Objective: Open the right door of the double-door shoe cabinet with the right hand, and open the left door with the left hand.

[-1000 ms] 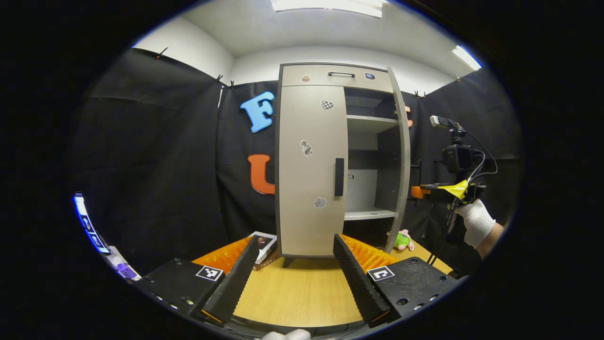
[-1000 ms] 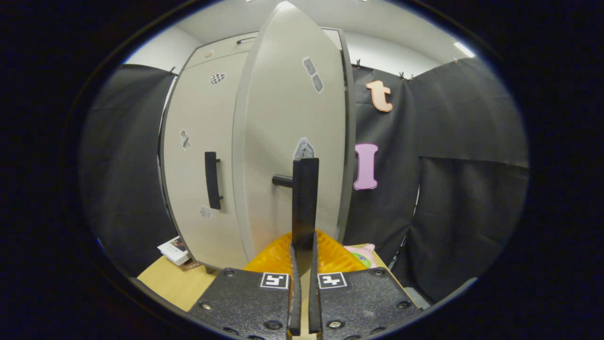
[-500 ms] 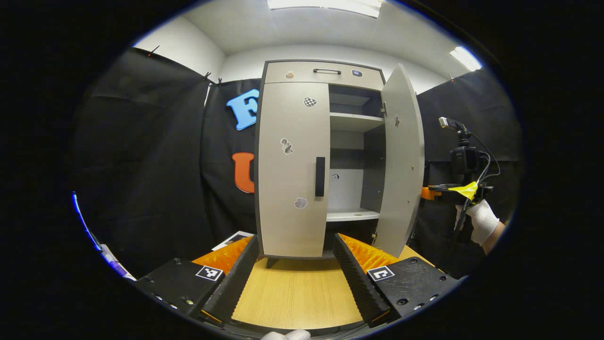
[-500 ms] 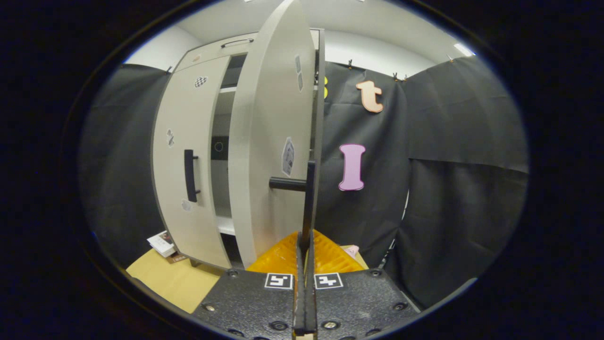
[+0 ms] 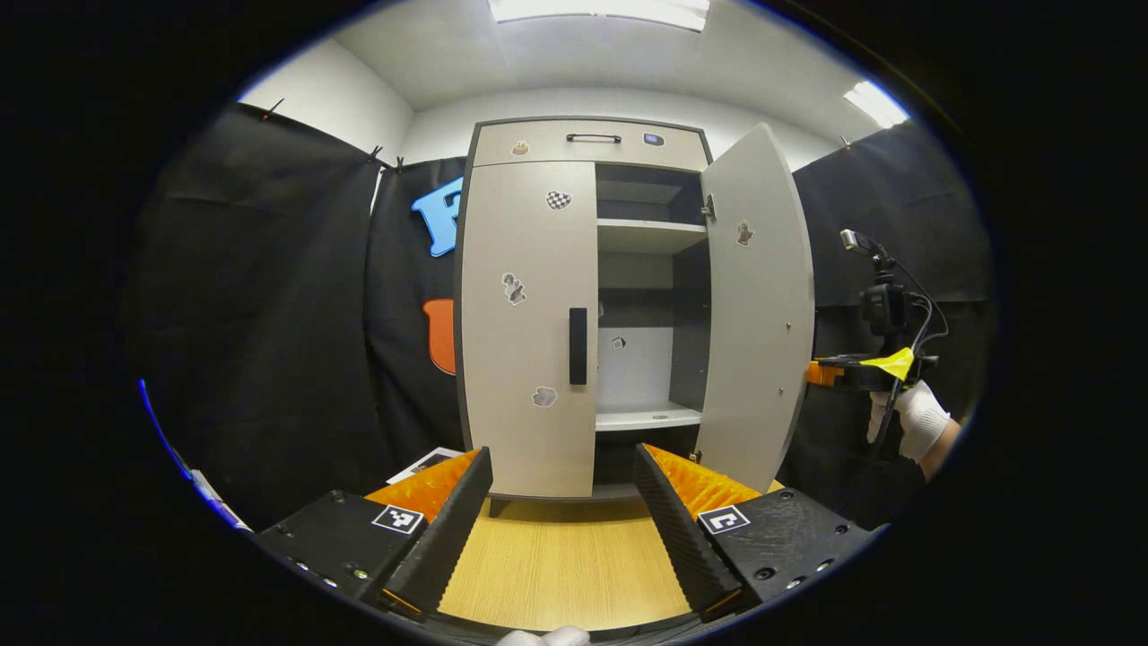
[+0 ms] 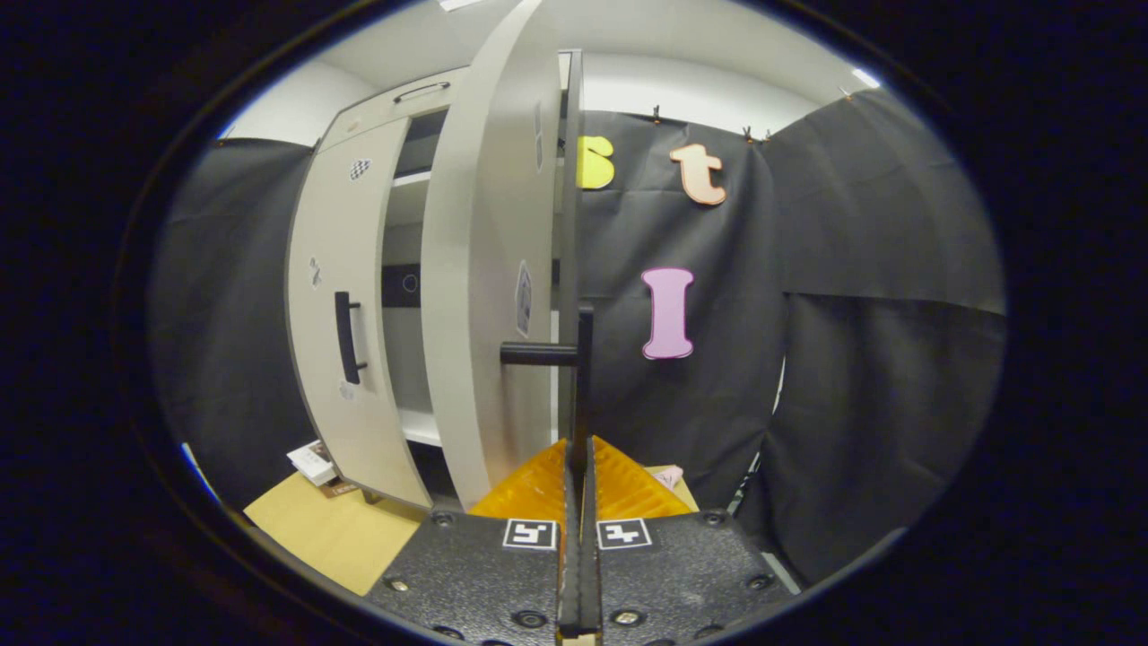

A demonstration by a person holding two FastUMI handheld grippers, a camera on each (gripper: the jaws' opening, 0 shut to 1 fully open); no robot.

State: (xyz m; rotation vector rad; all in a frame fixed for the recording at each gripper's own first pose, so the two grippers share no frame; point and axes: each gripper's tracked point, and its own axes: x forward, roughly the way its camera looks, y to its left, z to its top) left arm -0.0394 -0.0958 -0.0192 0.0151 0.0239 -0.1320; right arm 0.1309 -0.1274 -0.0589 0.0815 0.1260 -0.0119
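1. In my left gripper view, a book or box [image 5: 421, 464] lies on the wooden table [image 5: 565, 565] behind my left finger, mostly cut off; I cannot read its cover.
2. My left gripper [image 5: 563, 529] hangs over the table with its fingers spread wide, holding nothing, short of the shoe cabinet [image 5: 583, 305].
3. The left door [image 5: 525, 327] is shut, its dark handle [image 5: 578, 345] untouched. Small stickers dot it, too small to make out.
4. The right door [image 5: 753, 314] stands swung out, baring shelves [image 5: 647, 236] inside. A small mark on the back panel is unreadable.
5. Far right, a gloved hand [image 5: 915, 417] holds the other gripper; the door's edge hides its fingertips.
6. In my right gripper view, my right gripper [image 6: 578, 467] has its fingers closed, nearly together, on the right door's handle [image 6: 583, 359], whose bar runs up between them. The door [image 6: 489, 287] shows edge-on.
7. Something pink [image 6: 668, 475] sits low behind my fingers, mostly hidden.
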